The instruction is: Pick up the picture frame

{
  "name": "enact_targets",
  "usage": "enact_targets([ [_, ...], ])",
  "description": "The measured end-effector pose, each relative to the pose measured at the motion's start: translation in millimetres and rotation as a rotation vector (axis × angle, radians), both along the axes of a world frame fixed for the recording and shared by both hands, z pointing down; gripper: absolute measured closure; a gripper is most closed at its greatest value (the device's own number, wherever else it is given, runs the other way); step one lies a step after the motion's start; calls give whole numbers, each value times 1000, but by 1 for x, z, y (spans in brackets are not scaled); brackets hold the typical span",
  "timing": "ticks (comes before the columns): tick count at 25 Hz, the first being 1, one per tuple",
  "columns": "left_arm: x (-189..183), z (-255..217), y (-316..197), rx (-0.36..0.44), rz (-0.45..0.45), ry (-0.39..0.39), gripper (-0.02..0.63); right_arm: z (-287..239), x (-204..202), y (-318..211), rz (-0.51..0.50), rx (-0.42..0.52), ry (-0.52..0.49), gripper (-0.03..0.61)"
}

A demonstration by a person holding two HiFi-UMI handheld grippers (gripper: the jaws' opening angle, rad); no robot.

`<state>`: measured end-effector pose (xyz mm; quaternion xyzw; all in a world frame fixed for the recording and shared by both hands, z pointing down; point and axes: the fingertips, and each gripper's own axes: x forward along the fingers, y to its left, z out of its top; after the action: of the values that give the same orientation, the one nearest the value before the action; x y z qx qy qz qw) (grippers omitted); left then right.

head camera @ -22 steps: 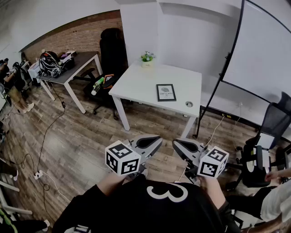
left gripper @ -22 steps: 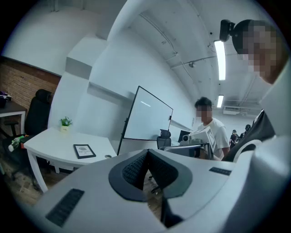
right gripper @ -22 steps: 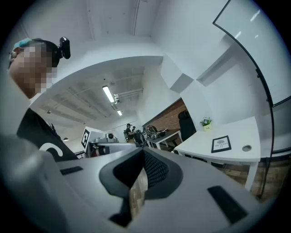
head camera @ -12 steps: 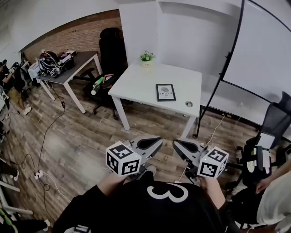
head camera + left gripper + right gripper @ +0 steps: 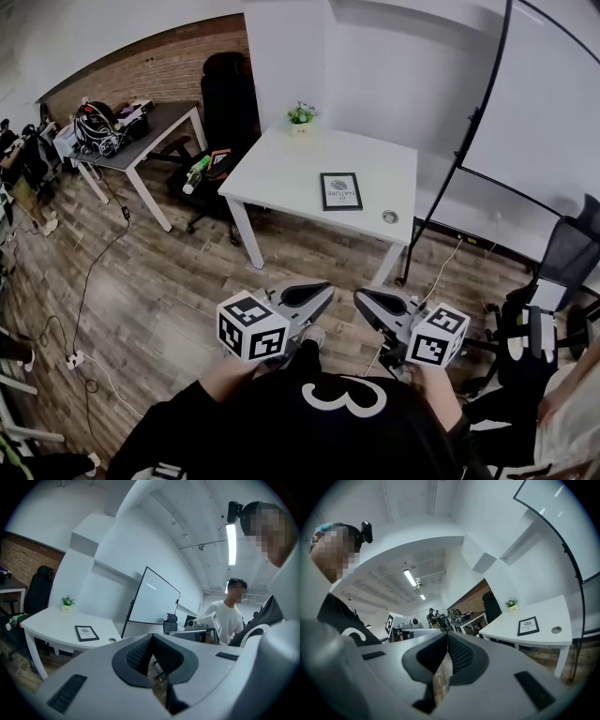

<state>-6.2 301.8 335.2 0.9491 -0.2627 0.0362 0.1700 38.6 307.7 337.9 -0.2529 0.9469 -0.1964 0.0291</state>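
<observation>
The picture frame (image 5: 340,191), black with a white print, lies flat on the white table (image 5: 281,173), well ahead of me across the wooden floor. It also shows small in the left gripper view (image 5: 86,633) and the right gripper view (image 5: 528,626). My left gripper (image 5: 326,288) and right gripper (image 5: 359,299) are held close to my body, side by side, pointing roughly level toward the table. Both are far from the frame. The left gripper (image 5: 151,637) is shut and empty. On the right gripper (image 5: 447,634) the pads meet at the tip, with nothing held.
A small potted plant (image 5: 301,117) stands at the table's far edge and a round cable hole (image 5: 390,217) lies near the frame. A whiteboard on a stand (image 5: 544,112) is at the right, with office chairs (image 5: 553,272) and a person (image 5: 574,412). A cluttered grey desk (image 5: 141,131) stands at the left.
Both grippers stay where they were, still shut. The person at the right edge has shifted, and the view has moved very slightly.
</observation>
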Motion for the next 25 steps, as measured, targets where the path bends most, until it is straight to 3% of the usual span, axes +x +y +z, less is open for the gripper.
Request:
enact_targets([
  [11,-8,12,-76,-42,9,1,598,11,-6,-77,26,-40,4,554],
  [25,-12,8,-245,-84,84,-7,598,7,-8,-241,116,-88,-3,554],
])
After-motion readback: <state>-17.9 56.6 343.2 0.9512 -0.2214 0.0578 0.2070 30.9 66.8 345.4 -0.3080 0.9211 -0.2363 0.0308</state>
